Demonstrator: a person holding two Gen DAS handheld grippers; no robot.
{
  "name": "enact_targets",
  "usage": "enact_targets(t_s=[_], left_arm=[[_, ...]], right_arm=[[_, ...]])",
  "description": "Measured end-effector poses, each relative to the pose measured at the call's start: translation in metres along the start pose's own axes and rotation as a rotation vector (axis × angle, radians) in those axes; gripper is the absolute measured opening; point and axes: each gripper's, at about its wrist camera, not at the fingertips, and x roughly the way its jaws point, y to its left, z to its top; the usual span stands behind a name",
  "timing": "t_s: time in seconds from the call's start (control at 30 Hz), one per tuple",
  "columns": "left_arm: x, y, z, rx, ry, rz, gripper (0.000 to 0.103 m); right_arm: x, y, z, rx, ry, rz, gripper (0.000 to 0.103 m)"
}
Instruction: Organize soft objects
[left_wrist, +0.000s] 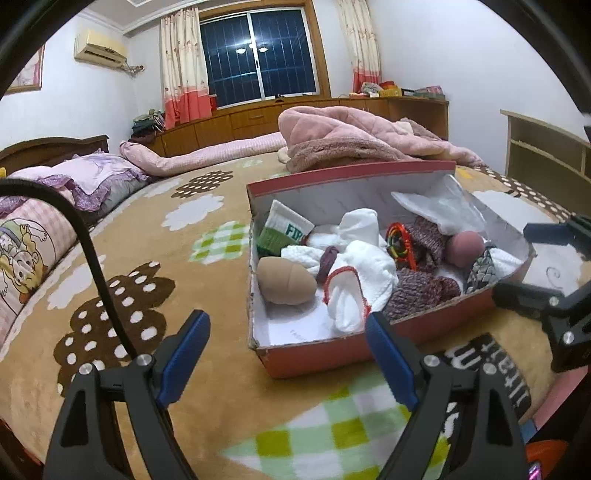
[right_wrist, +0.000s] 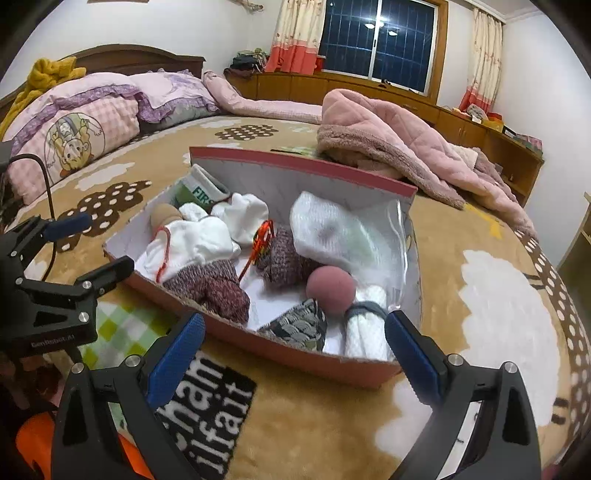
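A red cardboard box (left_wrist: 332, 352) (right_wrist: 332, 360) sits on the bed, filled with soft things: white cloths (left_wrist: 373, 269) (right_wrist: 192, 242), purple knit pieces (left_wrist: 417, 291) (right_wrist: 218, 288), a pink ball (left_wrist: 463, 249) (right_wrist: 330, 290), a tan rolled sock (left_wrist: 284, 280) (right_wrist: 166, 214), a green-white sock (left_wrist: 282, 229) (right_wrist: 197, 190), a rolled white towel (right_wrist: 364, 332) and a clear bag (right_wrist: 347, 236). My left gripper (left_wrist: 288, 354) is open and empty before the box's near-left corner. My right gripper (right_wrist: 293, 354) is open and empty at the box's near edge.
The bed has a tan patterned blanket (left_wrist: 147, 295) (right_wrist: 491, 288). A pink fleece robe (left_wrist: 354, 136) (right_wrist: 388, 140) lies behind the box. Pillows (left_wrist: 92, 177) (right_wrist: 92, 118) sit at the headboard. Wooden cabinets (left_wrist: 258, 118) run under the window.
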Motion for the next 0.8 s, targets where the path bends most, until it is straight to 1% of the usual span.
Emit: enact_targets(t_s=[0.23, 0.5, 0.63, 0.7, 0.8], left_arm=[[0.001, 0.002, -0.006, -0.023, 0.006, 0.003, 0.089], [0.0, 0.0, -0.022, -0.007, 0.054, -0.018, 0.089], [-0.004, 0.005, -0.026, -0.023, 0.062, -0.015, 0.089], [-0.003, 0.006, -0.026, -0.039, 0.082, -0.027, 0.089], [0.0, 0.01, -0.025, -0.091, 0.141, -0.059, 0.089]], right_arm=[[0.002, -0.003, -0.011, -0.019, 0.029, -0.003, 0.1], [-0.006, -0.009, -0.024, -0.03, 0.013, 0.002, 0.1], [-0.002, -0.014, -0.032, 0.015, 0.046, 0.028, 0.1], [0.001, -0.014, -0.035, 0.034, 0.072, 0.049, 0.1], [0.004, -0.01, -0.037, 0.036, 0.089, 0.056, 0.1]])
